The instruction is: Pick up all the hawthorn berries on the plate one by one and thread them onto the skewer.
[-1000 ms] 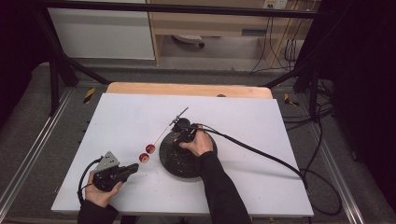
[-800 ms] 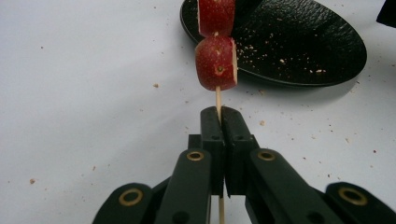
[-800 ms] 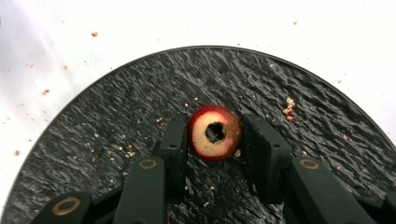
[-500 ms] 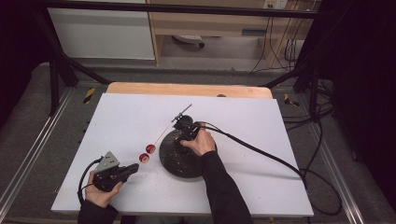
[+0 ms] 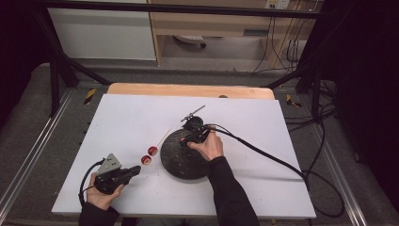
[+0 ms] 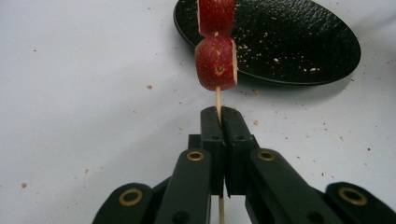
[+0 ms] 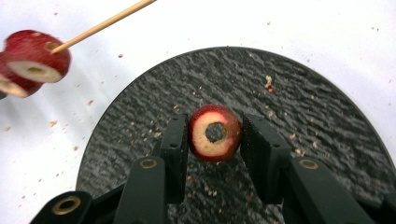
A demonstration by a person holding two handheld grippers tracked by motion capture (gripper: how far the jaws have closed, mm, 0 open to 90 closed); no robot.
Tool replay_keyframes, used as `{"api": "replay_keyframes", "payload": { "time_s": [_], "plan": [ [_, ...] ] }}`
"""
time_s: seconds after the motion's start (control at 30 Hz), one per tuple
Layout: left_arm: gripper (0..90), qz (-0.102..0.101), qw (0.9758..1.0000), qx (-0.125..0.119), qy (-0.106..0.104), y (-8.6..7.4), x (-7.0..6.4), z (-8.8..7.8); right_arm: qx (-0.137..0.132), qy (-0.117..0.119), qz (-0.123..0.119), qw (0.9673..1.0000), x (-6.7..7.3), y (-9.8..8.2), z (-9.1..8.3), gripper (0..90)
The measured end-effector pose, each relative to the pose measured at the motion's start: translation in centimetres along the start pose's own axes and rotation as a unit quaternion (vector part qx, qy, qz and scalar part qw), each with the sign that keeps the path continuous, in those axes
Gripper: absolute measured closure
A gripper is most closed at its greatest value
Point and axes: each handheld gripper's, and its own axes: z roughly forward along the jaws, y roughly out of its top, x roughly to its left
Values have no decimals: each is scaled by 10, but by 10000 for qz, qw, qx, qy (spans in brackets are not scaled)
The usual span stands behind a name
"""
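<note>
While your right tongs clamp a cored red fruit slice above the pebbled black plate, note its pale ring. Your left tongs pinch a thin wooden skewer bearing two slices.

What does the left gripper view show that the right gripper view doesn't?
Left gripper view: the left gripper shut on the blunt end of the wooden skewer, just below two threaded fruit pieces.
Right gripper view: the right gripper gripping a cored red fruit slice above the plate.
Both: the black plate, the crumb-strewn white table, and the skewered pieces.
</note>
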Motion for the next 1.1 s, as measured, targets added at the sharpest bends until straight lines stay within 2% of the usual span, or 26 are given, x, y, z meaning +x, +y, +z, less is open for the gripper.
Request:
{"api": "replay_keyframes", "payload": {
  "time_s": [0.23,0.3,0.47,0.77,0.93,1.0,1.1],
  "plan": [
    [880,43,10000,12,-49,1,-4,2,-422,127,259,9987,-3,-18,-12,630],
    [881,62,10000,17,-45,1,-5,2,-565,174,265,9979,-3,-25,-15,630],
    [880,65,10000,20,-62,2,-7,4,-912,270,454,9944,-4,-39,-21,630],
    [880,61,9999,25,-79,3,-13,8,-1591,394,841,9829,-8,-69,-31,630],
    [880,71,9999,2,-94,6,-18,12,-1980,490,1069,9731,-10,-85,-35,630],
    [880,99,9999,-11,-102,8,-20,14,-2178,560,1172,9673,-10,-92,-35,630],
    [880,127,9999,-22,-114,10,-24,16,-2343,577,1267,9621,-9,-100,-33,630]
  ]
}}
